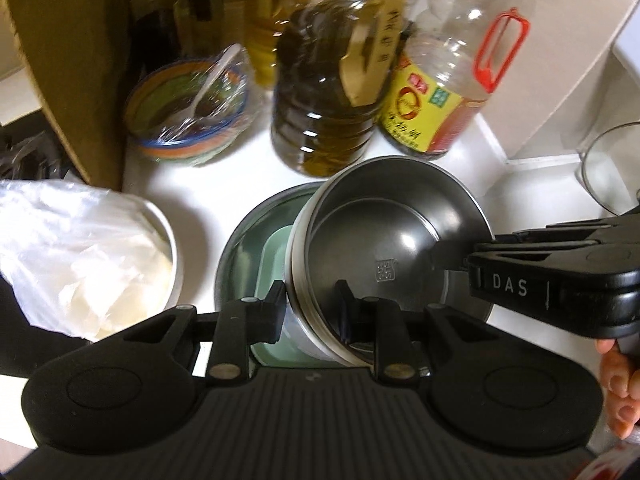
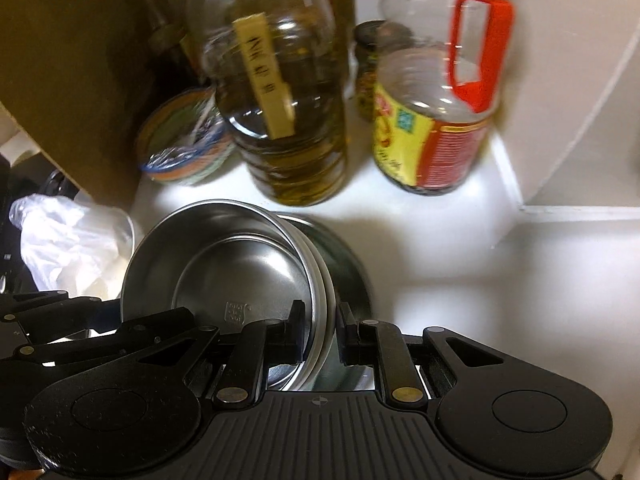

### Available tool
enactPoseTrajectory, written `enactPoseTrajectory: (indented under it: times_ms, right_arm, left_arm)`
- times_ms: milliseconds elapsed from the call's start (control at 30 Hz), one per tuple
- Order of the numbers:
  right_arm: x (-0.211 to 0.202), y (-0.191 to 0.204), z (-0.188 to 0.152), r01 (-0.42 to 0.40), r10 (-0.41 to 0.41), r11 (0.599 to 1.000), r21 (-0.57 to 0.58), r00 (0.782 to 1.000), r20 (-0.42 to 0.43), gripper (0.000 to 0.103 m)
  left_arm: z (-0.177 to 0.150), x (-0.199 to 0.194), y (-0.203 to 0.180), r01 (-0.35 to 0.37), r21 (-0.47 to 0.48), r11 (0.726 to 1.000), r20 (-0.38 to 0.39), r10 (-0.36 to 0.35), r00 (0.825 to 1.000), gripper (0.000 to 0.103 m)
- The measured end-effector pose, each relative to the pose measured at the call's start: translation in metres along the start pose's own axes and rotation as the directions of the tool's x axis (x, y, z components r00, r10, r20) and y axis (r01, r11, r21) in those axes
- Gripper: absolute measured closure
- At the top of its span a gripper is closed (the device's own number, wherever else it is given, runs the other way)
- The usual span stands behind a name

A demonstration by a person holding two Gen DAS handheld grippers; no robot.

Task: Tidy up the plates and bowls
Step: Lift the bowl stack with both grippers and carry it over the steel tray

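Observation:
A nested stack of stainless steel bowls (image 1: 392, 232) hangs tilted over a larger steel basin (image 1: 240, 248), which holds a pale green dish (image 1: 276, 256). My left gripper (image 1: 310, 312) is shut on the stack's near rim, one finger inside and one outside. In the left wrist view my right gripper (image 1: 450, 258) comes in from the right and pinches the opposite rim. In the right wrist view the same stack (image 2: 240, 264) sits between the fingers of my right gripper (image 2: 322, 332), shut on its rim above the basin (image 2: 352, 276).
Behind stand two oil bottles (image 1: 324, 120) (image 1: 448, 92), a film-wrapped colourful bowl with a spoon (image 1: 188, 112) and a small jar (image 2: 372, 68). A cardboard box (image 1: 68, 60) blocks the left. A bowl holding a plastic bag (image 1: 80, 256) lies left; a white wall corner (image 2: 520, 200) stands right.

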State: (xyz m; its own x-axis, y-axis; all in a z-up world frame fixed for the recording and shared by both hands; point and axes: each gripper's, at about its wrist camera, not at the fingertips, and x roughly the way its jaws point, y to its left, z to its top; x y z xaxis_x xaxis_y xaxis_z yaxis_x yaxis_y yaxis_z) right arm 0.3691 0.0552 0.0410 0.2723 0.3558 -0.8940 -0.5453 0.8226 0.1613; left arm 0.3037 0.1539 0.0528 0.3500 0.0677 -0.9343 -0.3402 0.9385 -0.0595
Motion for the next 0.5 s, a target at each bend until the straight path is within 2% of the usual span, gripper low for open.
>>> enactPoseTrajectory:
  times_ms: [500]
  right_arm:
    - [0.020, 0.010, -0.003, -0.003, 0.002, 1.000, -0.007, 0.999, -0.049, 0.087]
  left_arm:
    - [-0.003, 0.011, 0.011, 0.001, -0.007, 1.000, -0.028, -0.001, 1.000, 0.081]
